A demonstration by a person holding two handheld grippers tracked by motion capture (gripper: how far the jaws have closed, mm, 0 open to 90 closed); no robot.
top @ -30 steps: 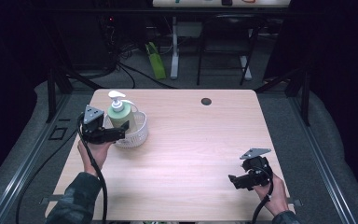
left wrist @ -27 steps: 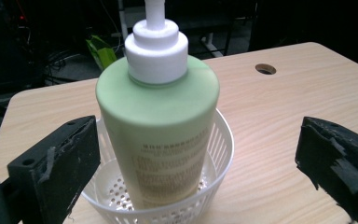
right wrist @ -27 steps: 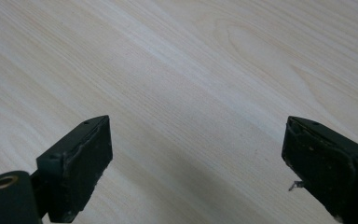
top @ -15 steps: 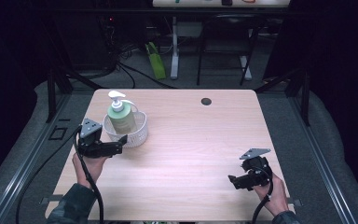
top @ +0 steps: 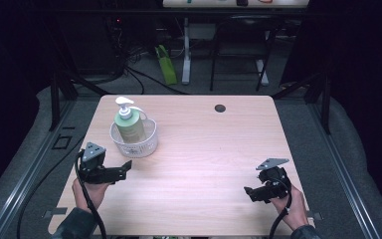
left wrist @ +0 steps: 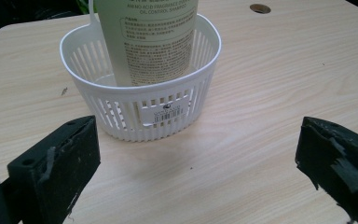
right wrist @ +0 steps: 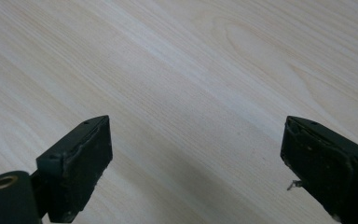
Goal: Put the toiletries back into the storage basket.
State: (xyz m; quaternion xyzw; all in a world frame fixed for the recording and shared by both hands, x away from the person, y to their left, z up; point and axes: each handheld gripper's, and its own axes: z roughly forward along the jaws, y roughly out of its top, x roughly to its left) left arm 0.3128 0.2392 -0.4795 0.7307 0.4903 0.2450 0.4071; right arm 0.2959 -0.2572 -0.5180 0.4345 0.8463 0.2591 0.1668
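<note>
Jaws of the left gripper (top: 125,167), spread wide and empty, have backed away from the white basket (top: 144,143) holding the pump bottle (top: 129,125) on the counter (top: 219,149), suggesting placement done; right gripper (top: 249,191) idles apart.

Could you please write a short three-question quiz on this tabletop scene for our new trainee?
1. True or false: the pump bottle stands upright inside the white basket.
2. What lies between the jaws of the left gripper? A) the bottle B) the basket's rim C) nothing
3. Which gripper is nearer the basket?

Key:
1. True.
2. C: the jaws stand apart, short of the basket.
3. The left gripper; the right gripper is at the far side of the table, above bare wood.
</note>
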